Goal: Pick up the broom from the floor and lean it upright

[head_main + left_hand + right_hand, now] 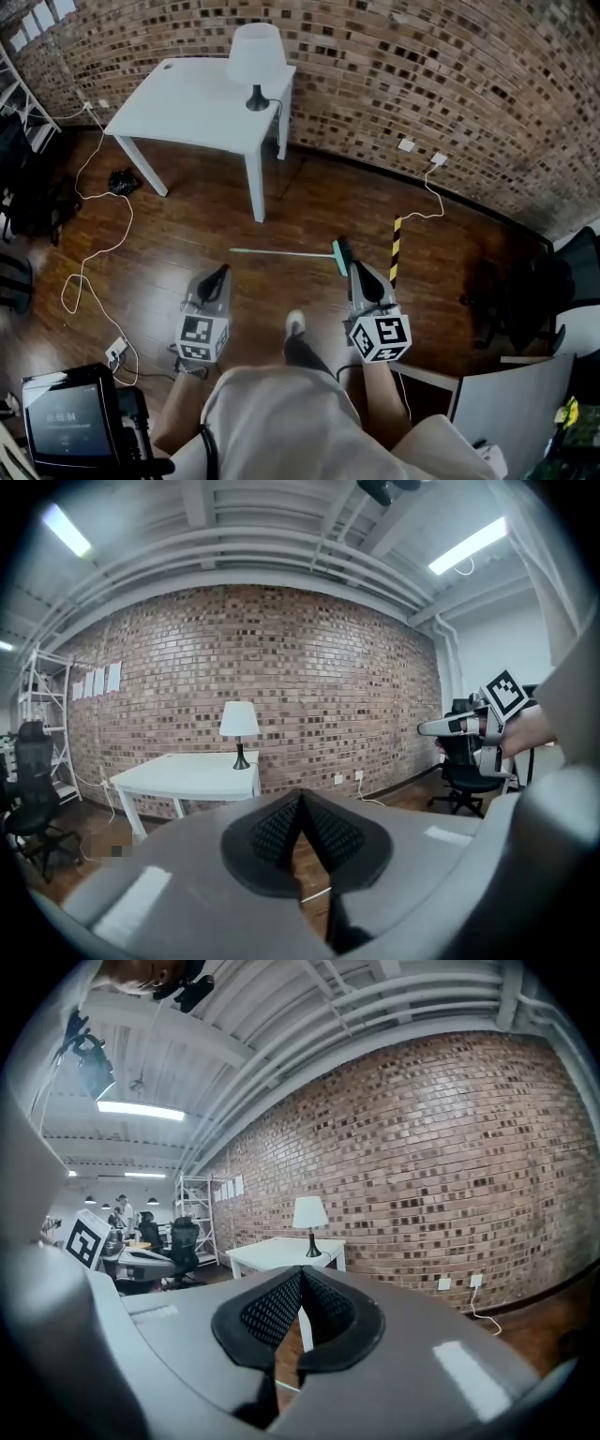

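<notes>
Broom (281, 252) is found flat on the floor (187, 225), untouched. Left gripper (217, 275) and right gripper (359, 270) are held on its near side, jaws pressed together and empty, judged as positioned ahead of pickup.

The person's wearing a pale off-white top (281, 422), forearms uncovered, with dark trousers (306, 354) and a shoe (294, 322) with a white toe. The two handheld units look like twins. The left gripper (222, 272) and right gripper (355, 269) both have smooth light-grey plastic shells narrowing to a dark nose. Their black pads (277, 832) are covered in a fine dotted grid. Each unit carries a white cube (202, 337) printed with black square markers, sitting at the hand end.
</notes>
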The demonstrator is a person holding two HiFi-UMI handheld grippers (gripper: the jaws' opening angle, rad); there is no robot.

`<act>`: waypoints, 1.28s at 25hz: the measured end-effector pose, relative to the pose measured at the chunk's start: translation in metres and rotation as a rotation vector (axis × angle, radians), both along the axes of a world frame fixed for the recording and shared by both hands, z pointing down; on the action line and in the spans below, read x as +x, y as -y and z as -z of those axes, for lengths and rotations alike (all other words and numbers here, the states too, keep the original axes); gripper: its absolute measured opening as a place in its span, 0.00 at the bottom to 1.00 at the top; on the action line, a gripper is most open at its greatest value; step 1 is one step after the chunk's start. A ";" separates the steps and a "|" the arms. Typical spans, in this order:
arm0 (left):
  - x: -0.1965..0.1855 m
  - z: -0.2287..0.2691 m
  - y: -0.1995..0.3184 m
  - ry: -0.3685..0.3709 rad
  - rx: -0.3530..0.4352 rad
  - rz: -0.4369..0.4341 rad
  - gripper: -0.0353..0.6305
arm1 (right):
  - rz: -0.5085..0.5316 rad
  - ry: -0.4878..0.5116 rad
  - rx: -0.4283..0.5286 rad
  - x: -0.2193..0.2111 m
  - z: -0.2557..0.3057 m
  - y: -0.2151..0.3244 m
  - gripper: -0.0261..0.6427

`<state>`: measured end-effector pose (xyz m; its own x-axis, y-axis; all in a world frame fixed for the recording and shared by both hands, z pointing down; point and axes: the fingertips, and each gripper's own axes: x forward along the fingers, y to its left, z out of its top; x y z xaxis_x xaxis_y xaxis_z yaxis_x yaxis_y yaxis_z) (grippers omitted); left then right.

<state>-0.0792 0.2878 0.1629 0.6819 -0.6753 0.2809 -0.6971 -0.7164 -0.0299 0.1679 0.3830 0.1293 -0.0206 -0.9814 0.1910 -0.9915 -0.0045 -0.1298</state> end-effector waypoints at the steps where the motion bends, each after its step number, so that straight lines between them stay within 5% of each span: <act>1: 0.010 0.001 0.009 0.001 0.004 0.004 0.05 | 0.005 0.001 0.003 0.010 0.000 0.010 0.06; 12: 0.081 0.014 0.091 0.015 0.018 0.083 0.05 | 0.062 -0.033 0.009 0.096 0.005 0.097 0.06; 32: 0.096 -0.001 0.143 0.037 0.000 0.032 0.05 | 0.014 0.003 -0.048 0.106 -0.013 0.138 0.06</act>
<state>0.0163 0.1447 0.1634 0.6494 -0.6963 0.3058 -0.7178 -0.6940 -0.0558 0.2738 0.2452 0.1427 -0.0350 -0.9707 0.2379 -0.9911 0.0031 -0.1332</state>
